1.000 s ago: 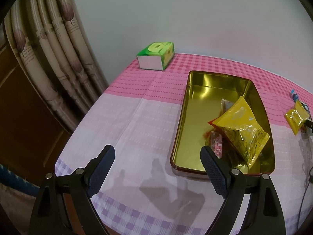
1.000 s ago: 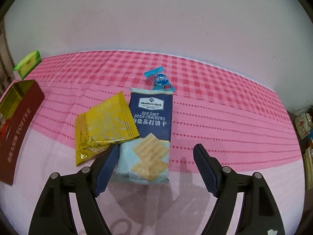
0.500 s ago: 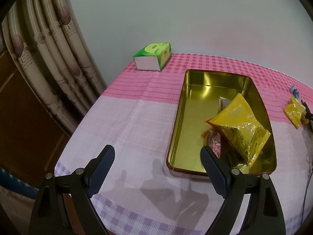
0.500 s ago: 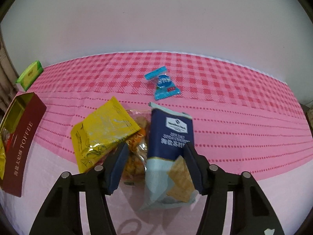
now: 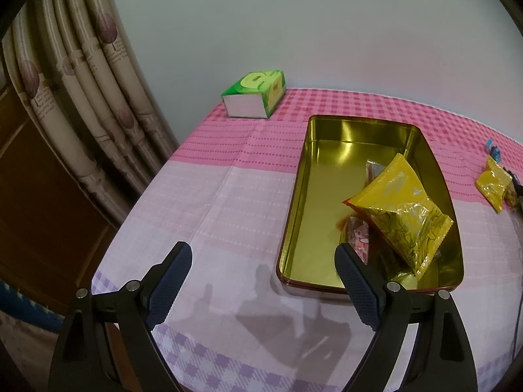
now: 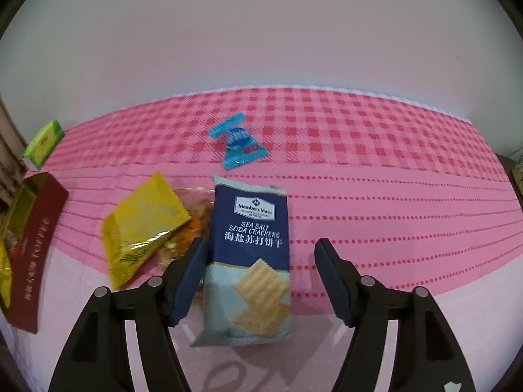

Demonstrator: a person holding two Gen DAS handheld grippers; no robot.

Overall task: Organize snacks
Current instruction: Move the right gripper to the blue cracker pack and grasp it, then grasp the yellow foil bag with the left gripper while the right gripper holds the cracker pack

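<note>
Right gripper (image 6: 260,258) straddles a navy and pale-blue soda cracker packet (image 6: 250,258) lying on the pink checked tablecloth (image 6: 376,196); its jaws have just been opening and the right pad stands clear, so nothing is clamped. I judge the packet light, crinkly and slippery, its crackers fragile: pinch gently across the middle. Half a second ago it was squeezed upright; now it lies flatter. Beside it lie 1 yellow foil pouch (image 6: 143,225) and 1 blue wrapped candy (image 6: 238,140). Left gripper (image 5: 261,281) hangs open near the gold rectangular tin (image 5: 295,215).

Soft, dim indoor light – the gold tin (image 5: 330,150) throws glare off its far wall, and gripper shadows (image 5: 294,323) pool on the tablecloth (image 5: 212,196). Fisheye bends the edges, corners go black – the tin's red side (image 6: 34,251) smears with motion blur.
</note>
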